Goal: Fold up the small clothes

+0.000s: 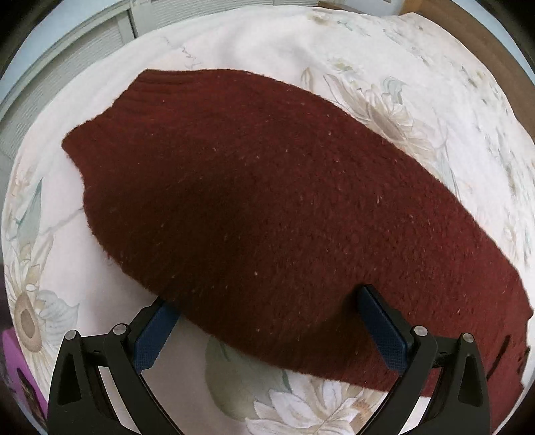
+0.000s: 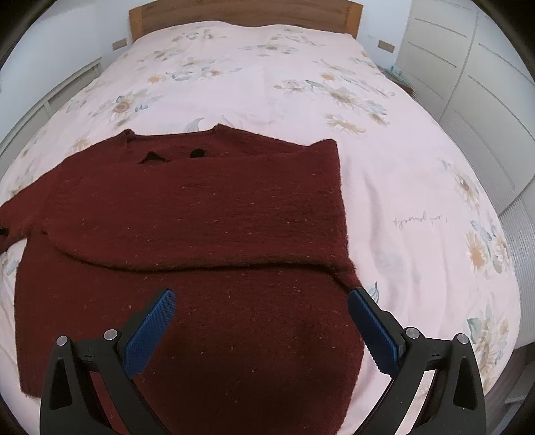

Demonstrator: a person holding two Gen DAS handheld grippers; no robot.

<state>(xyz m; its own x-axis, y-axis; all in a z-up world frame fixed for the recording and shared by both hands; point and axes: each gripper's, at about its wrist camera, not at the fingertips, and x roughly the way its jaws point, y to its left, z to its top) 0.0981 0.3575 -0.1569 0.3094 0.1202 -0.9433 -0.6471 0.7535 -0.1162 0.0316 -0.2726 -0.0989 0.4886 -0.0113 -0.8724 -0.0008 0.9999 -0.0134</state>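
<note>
A dark red knitted sweater (image 2: 200, 214) lies flat on a pale pink flowered bedspread (image 2: 401, 150). Its right sleeve is folded across the chest, and the other sleeve reaches off to the left. My right gripper (image 2: 262, 297) is open and empty just above the sweater's lower body, its right finger near the garment's right edge. In the left wrist view one sleeve of the sweater (image 1: 254, 207) stretches out diagonally, ribbed cuff at the far end. My left gripper (image 1: 264, 301) is open and straddles the sleeve's near part, close to the cloth.
A wooden headboard (image 2: 244, 16) stands at the far end of the bed. White cupboard doors (image 2: 468, 67) are on the right and a white slatted unit (image 1: 50, 83) lies beyond the bed. A purple object (image 1: 16, 368) sits at the bed's lower left edge.
</note>
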